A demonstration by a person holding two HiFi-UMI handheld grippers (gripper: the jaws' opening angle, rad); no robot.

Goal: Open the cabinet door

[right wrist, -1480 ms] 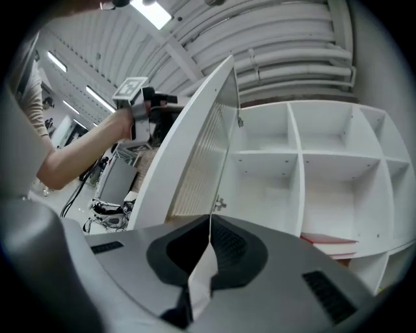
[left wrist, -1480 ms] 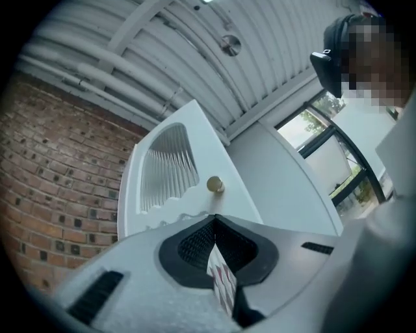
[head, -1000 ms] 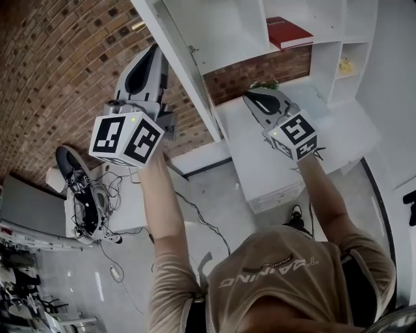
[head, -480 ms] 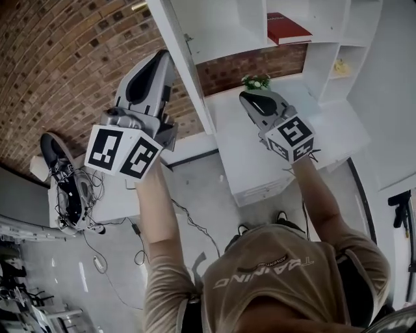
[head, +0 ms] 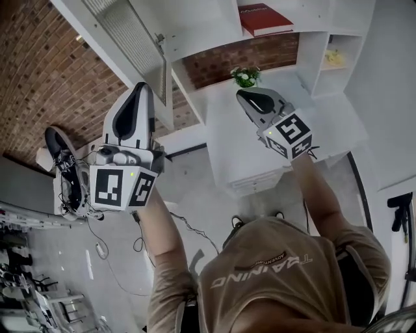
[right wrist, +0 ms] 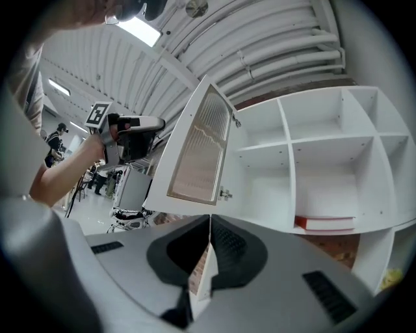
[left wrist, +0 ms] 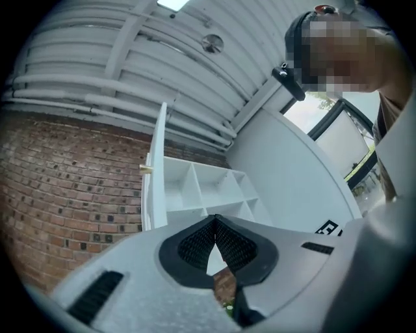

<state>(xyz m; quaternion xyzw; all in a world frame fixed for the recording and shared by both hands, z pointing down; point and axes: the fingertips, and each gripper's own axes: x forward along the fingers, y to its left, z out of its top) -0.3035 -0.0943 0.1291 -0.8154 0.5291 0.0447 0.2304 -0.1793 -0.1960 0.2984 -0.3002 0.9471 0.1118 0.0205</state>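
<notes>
The white wall cabinet's door [head: 127, 32] stands swung open, and its ribbed glass panel [right wrist: 198, 146] faces the right gripper view. In the left gripper view the door [left wrist: 156, 182] is edge-on, with a small brass knob [left wrist: 144, 169] on its left face. My left gripper [head: 140, 86] [left wrist: 214, 220] is shut and empty, just below the door's free edge and apart from it. My right gripper [head: 242, 95] [right wrist: 209, 221] is also shut and empty, held below the open shelves [right wrist: 325, 162]. The left gripper [right wrist: 133, 136] also shows beyond the door.
A red book [head: 263, 18] [right wrist: 325, 223] lies on a shelf. A small potted plant [head: 246, 77] stands on the white counter [head: 273, 169] beneath. A yellow item [head: 335, 57] sits in a right compartment. Cables and gear [head: 65, 175] lie at the left by the brick wall [head: 45, 78].
The door now shows its ribbed panel, swung wider than a second ago. My left gripper has dropped down and leftward away from the door's edge. The right gripper has shifted slightly.
</notes>
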